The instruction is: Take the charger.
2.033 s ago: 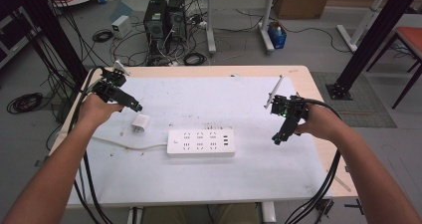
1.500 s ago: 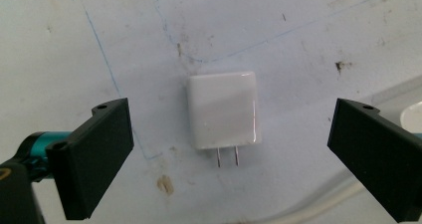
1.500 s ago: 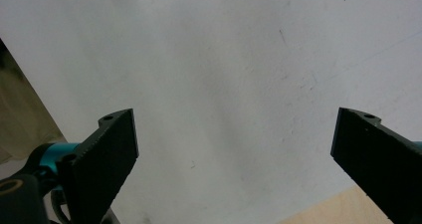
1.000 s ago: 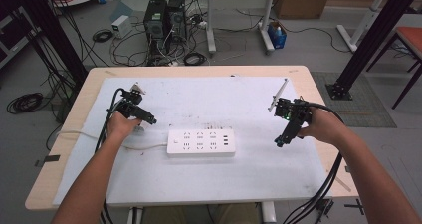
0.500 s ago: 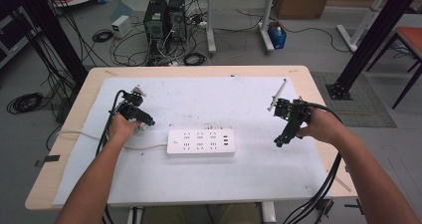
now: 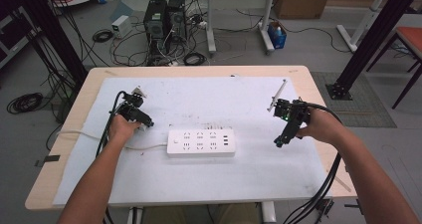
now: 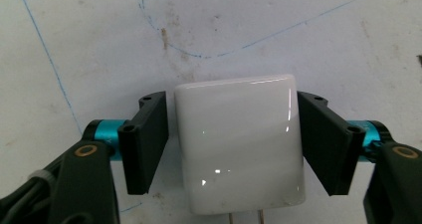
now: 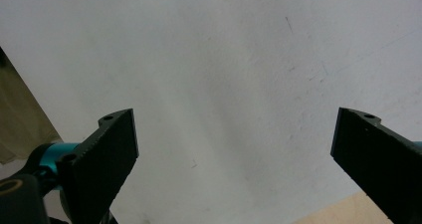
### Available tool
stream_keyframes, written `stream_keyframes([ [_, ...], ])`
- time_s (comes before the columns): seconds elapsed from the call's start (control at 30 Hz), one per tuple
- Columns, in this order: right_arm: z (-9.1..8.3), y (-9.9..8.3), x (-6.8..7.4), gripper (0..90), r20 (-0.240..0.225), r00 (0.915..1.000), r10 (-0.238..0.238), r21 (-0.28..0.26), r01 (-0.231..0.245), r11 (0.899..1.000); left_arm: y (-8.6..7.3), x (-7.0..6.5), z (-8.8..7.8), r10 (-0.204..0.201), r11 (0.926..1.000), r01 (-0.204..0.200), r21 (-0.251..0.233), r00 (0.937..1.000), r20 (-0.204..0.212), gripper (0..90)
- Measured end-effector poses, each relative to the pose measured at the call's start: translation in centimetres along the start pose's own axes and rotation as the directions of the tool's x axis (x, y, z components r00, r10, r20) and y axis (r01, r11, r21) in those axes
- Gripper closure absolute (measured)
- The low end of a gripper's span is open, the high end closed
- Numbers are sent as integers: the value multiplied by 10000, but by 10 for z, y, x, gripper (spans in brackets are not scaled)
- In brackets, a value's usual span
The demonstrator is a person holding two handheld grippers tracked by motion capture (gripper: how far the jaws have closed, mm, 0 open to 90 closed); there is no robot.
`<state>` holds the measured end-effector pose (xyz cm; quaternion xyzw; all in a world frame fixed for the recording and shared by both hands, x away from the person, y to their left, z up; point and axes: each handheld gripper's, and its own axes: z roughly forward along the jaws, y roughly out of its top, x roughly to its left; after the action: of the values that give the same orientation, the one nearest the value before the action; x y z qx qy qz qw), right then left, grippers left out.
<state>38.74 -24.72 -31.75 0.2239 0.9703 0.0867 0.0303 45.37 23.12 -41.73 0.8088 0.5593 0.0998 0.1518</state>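
Straddling a white charger block (image 7: pixel 240 142), the left gripper (image 7: pixel 231 139) has its two black jaws on either side of the block, with a thin gap visible at the left jaw and the right jaw at or just off the block's side; whether they are pressing yet I cannot tell, so the grip is at most about to close. The block lies flat on the white mat (image 6: pixel 209 184), its two metal prongs pointing back toward the gripper body, so its long axis runs along the line of the jaws, not across them. That is the relation the next move likely turns on: if the block is meant for the power strip (image 6: pixel 200 143), the prongs will have to be turned downward toward the sockets, and the strip sits just to the right of the left gripper (image 6: pixel 141 122), far closer to it than to the other hand.

From the high view the block is almost hidden under the left hand (image 6: pixel 124 128), and only the strip's cord (image 6: pixel 79 133) trailing left is plain; the left gripper view alone gives the prongs and the jaw gaps.

Farther right, the right gripper (image 6: pixel 279 142) hangs near the mat's right edge, well apart from the strip. In its own view its jaws stand wide apart over bare mat, holding nothing.
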Motion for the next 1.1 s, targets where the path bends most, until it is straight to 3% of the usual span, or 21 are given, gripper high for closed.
stream_keyframes([
  [0.23,1,0,0,39,-21,10000,-53,-9,53,10000,0,0,-2,199,9998,-199,36,9998,16,398],
  [0.3,0,0,0,40,-14,10000,-35,0,35,10000,-1,-1,-2,448,9990,-448,-82,9990,-30,425],
  [0.53,-1,-1,1,39,34,10000,-4,-31,4,10000,-2,0,-8,690,9974,-690,-209,9976,-43,426],
  [0.77,-2,-2,4,40,113,9999,40,-71,-40,10000,-5,0,-29,1098,9914,-1072,-757,9935,311,426],
  [0.83,-2,-2,4,40,146,9999,33,-64,-32,10000,-7,-2,-46,1508,9830,-1443,-1138,9873,502,426],
  [0.87,-2,-2,4,40,146,9999,33,-64,-32,10000,-7,-2,-46,1508,9830,-1443,-1138,9873,502,426],
  [0.9,-3,-3,5,40,194,9998,60,-94,-58,9999,-7,-3,-59,1879,9756,-1783,-1283,9800,661,426],
  [0.97,-3,-3,6,39,198,9998,76,-98,-74,9999,-8,-5,-72,2295,9647,-2176,-1486,9709,678,426],
  [1.07,-4,-4,7,40,231,9997,48,-138,-45,9999,-7,-11,-92,2951,9433,-2769,-1829,9520,808,426],
  [1.1,-4,-4,8,40,241,9997,25,-144,-22,9999,-7,-11,-92,2951,9433,-2769,-1829,9520,808,426],
])
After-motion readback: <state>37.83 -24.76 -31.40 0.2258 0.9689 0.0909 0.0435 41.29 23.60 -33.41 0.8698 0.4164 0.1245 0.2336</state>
